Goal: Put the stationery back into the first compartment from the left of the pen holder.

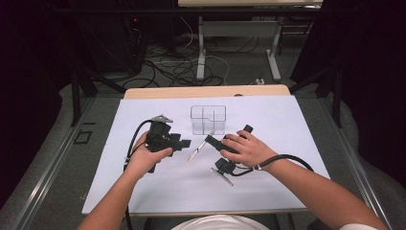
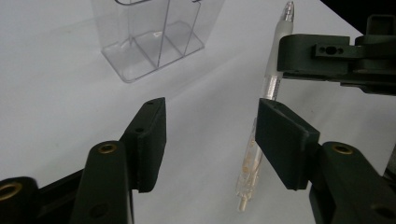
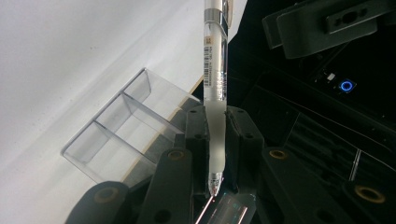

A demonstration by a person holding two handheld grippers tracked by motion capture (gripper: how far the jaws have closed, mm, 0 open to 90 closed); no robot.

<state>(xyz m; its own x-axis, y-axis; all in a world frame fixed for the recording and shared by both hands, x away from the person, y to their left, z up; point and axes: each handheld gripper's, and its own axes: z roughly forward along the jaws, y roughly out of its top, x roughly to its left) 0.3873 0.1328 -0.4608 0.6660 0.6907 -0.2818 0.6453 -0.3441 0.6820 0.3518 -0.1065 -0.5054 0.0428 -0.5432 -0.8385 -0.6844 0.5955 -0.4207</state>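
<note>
The pen [image 3: 215,93] is clamped near its tip by the right hand-held gripper [image 3: 215,140] beside the clear organizer [image 1: 208,119], the left hand-held gripper [image 2: 210,135] is held agape and empty, and slippage is judged possible.

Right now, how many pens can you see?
1. The pen is pinched in the right gripper, slanting over the white table cover just in front of the clear organizer. The left gripper is open beside it.

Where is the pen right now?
High view: the pen is mid-table, clamped in the right gripper, between both hands, just in front of the clear organizer.
</note>
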